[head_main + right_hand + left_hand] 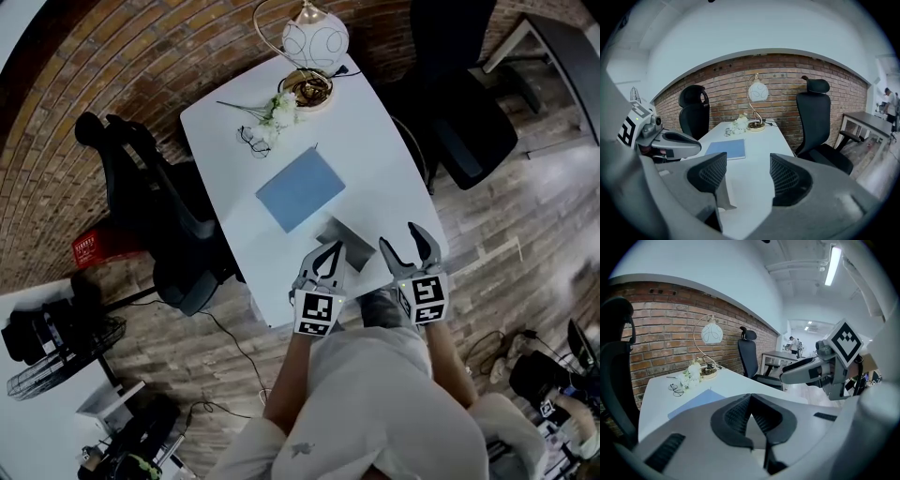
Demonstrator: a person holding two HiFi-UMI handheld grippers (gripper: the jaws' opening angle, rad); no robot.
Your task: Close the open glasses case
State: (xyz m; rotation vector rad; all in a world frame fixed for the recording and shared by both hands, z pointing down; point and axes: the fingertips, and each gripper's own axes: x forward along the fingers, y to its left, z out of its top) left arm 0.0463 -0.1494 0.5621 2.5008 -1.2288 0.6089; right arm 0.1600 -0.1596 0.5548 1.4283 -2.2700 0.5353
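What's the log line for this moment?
left tongs: shut, tips together | right tongs: open, empty | glasses case: open, near table edge, just ahead of both tongs

Left gripper (330, 253) with fingers together — right gripper (405, 242) with fingers apart, side by side

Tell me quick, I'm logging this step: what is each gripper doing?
Left gripper: closed, fingers tip to tip, nothing held.
Right gripper: open, empty.

Even, bright room light; ceiling tube lamp (833, 266) glaring in left gripper view. White counter (375, 173) washed pale, shadows faint. Fisheye bend, black corners. Left tool (750, 395) blurred up close.
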